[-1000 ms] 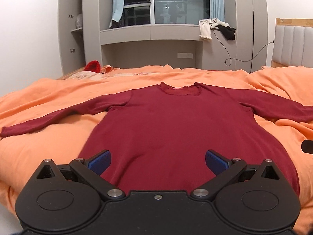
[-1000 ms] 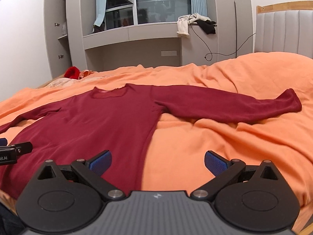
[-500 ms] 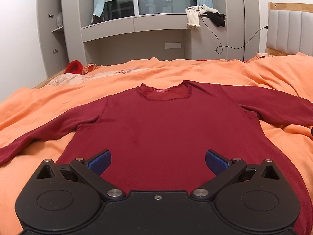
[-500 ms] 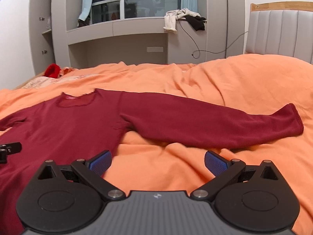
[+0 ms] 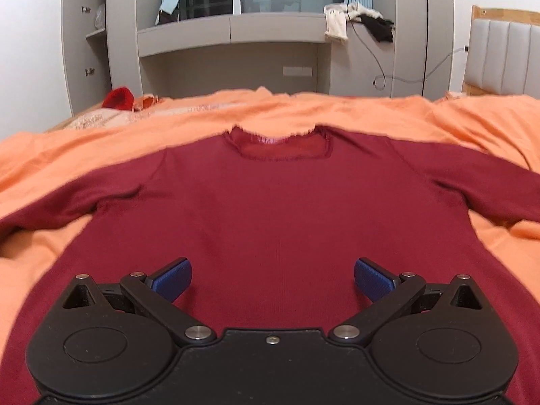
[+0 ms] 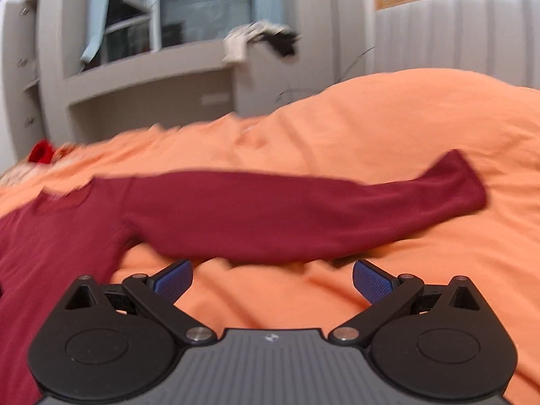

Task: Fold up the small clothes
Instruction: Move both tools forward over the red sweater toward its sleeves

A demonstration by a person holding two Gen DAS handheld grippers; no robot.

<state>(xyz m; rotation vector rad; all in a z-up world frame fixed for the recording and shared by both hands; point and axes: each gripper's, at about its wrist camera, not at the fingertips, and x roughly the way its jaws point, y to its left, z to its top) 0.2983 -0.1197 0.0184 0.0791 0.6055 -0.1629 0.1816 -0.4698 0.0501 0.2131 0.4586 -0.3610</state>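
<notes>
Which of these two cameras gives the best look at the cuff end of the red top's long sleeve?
The right wrist view. There the sleeve runs across the orange bedding to its cuff, whole though slightly blurred. The left wrist view shows mainly the top's body and neckline; both sleeves run off its edges, so no cuff appears.

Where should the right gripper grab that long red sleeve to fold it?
Probably at the cuff, the free end of the sleeve, which lies flat and stretched out over the orange duvet. The right gripper, open, could come from above and pinch the edge, then carry it towards the shirt's body.
</notes>
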